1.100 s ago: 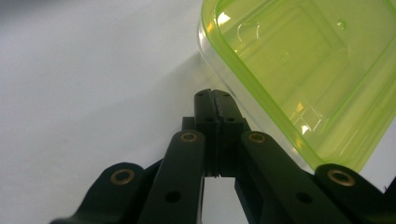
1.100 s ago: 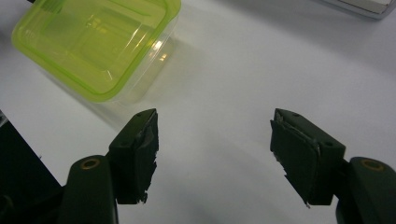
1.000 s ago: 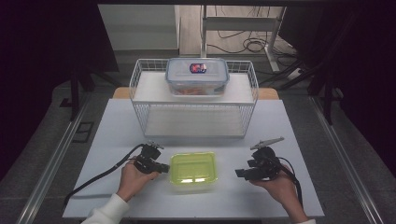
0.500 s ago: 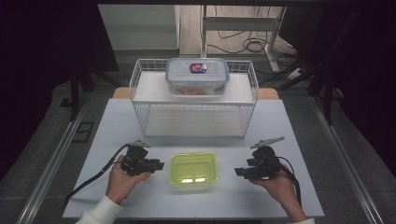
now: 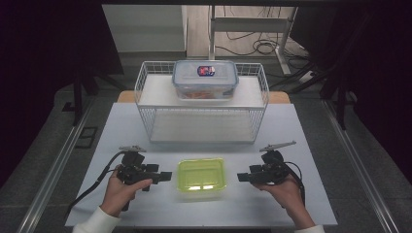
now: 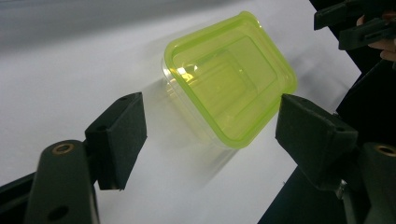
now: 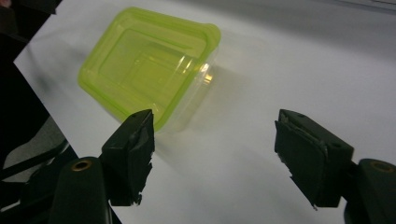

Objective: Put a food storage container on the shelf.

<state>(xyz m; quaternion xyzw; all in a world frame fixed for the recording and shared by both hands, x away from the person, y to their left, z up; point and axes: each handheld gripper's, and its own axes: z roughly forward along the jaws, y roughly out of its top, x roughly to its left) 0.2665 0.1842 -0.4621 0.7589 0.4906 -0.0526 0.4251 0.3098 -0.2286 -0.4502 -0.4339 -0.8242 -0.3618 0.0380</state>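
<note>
Overhead, white table [image 5: 311, 145], dark surroundings.

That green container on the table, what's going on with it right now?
A person sits at a white table with tongs in each hand. The green-lidded container lies between the left tongs and right tongs, touched by neither. The left tongs have just been opening and now stand apart with nothing between them; the right tongs are open too. Behind stands a wire rack carrying a clear lidded box.
</note>
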